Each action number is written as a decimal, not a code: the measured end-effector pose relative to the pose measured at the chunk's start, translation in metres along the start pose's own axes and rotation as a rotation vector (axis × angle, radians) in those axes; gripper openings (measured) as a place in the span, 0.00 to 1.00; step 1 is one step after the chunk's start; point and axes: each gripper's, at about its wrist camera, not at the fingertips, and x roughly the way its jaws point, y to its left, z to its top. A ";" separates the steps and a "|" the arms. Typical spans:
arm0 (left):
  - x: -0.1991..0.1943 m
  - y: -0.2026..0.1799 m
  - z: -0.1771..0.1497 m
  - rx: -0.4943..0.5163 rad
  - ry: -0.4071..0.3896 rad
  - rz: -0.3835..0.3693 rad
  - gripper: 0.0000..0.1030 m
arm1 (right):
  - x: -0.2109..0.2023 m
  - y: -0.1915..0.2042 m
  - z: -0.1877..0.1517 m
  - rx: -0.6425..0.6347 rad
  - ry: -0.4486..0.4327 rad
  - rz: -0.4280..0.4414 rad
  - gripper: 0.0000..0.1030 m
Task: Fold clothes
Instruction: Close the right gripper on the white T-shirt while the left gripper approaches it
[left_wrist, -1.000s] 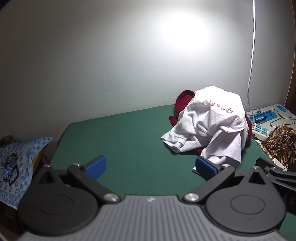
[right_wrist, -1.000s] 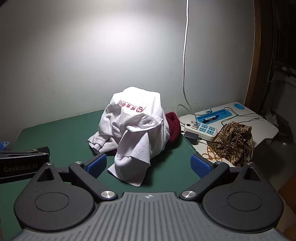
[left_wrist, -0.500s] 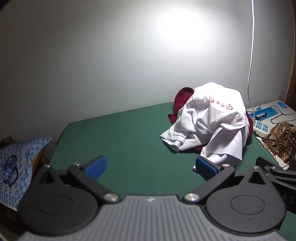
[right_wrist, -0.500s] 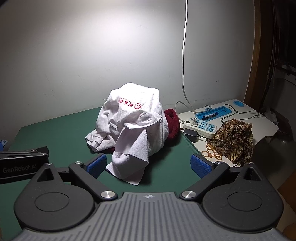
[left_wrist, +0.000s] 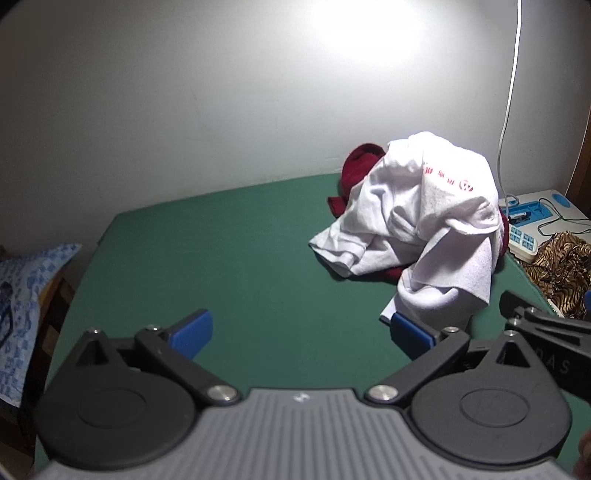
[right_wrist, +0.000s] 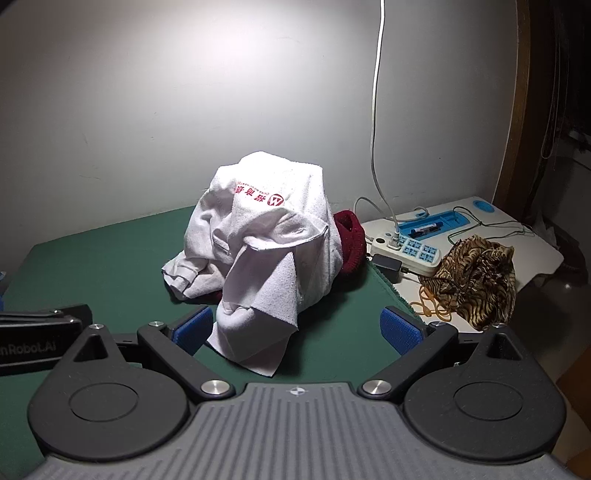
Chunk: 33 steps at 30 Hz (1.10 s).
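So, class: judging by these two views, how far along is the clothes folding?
Done: nothing; the white T-shirt lies crumpled over a dark red garment on the green table. In hand: nothing; left gripper and right gripper open, empty. Left: all the folding.

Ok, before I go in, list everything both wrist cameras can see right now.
white shirt: 1, white with red print, heaped on green table, right side
red garment: 1, dark red, under and behind the shirt
power strip: 1, white and blue, side table on the right
patterned cloth: 1, brown tiger print, side table
blue patterned fabric: 1, left of table
left gripper: open, empty
right gripper: open, empty
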 end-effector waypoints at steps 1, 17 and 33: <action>0.007 0.000 -0.003 -0.003 0.020 -0.004 0.99 | 0.011 0.001 -0.001 -0.009 0.008 -0.008 0.96; 0.048 0.008 -0.024 0.043 0.074 -0.009 0.99 | 0.106 0.024 0.024 -0.068 -0.012 0.136 0.04; 0.139 -0.102 0.043 0.106 0.054 -0.447 0.99 | 0.062 -0.073 -0.026 0.129 0.068 0.157 0.17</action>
